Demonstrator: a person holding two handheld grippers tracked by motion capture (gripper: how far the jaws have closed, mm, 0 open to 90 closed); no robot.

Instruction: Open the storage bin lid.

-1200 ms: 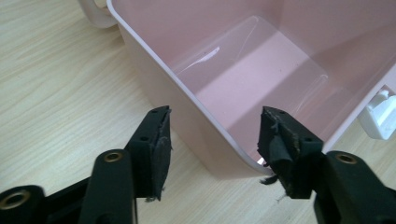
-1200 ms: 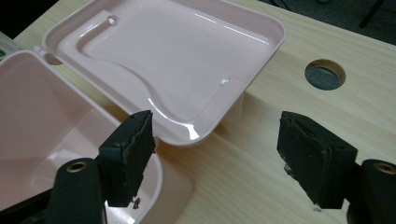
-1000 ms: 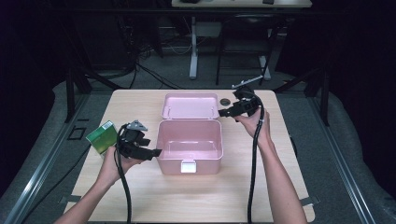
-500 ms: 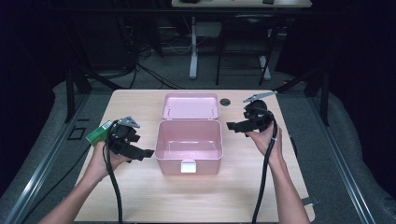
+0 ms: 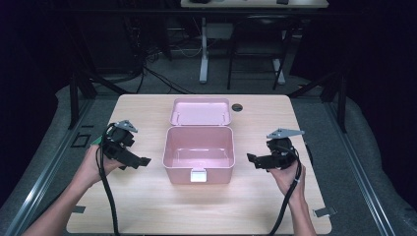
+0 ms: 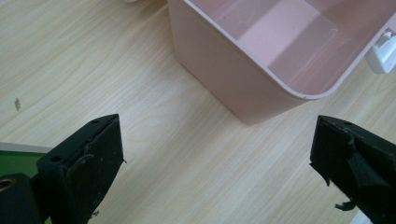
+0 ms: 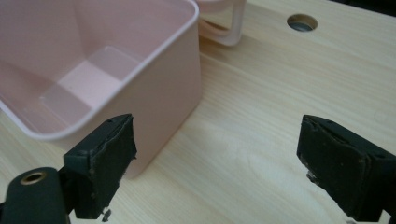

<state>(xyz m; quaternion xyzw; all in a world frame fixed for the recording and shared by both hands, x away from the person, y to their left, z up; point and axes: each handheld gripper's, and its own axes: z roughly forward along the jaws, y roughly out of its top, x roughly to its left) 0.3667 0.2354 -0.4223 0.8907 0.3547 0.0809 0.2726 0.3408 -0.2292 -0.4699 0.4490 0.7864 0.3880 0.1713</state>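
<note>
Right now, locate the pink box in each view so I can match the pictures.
High view: the pink box sits mid-table, lid open behind it, between the two grippers.
Left gripper view: its corner fills the upper right, beyond the open jaws.
Right gripper view: its corner fills the upper left, beyond the open jaws.
Shared landmark: the table, its light wood grain under the box in all three views.

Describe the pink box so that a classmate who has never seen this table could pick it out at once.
Start at the wooden table and look to its middle, between the two hand-held grippers. There stands the pink box, open and empty, its lid folded back behind it. A white latch on its front wall sets it apart.
</note>
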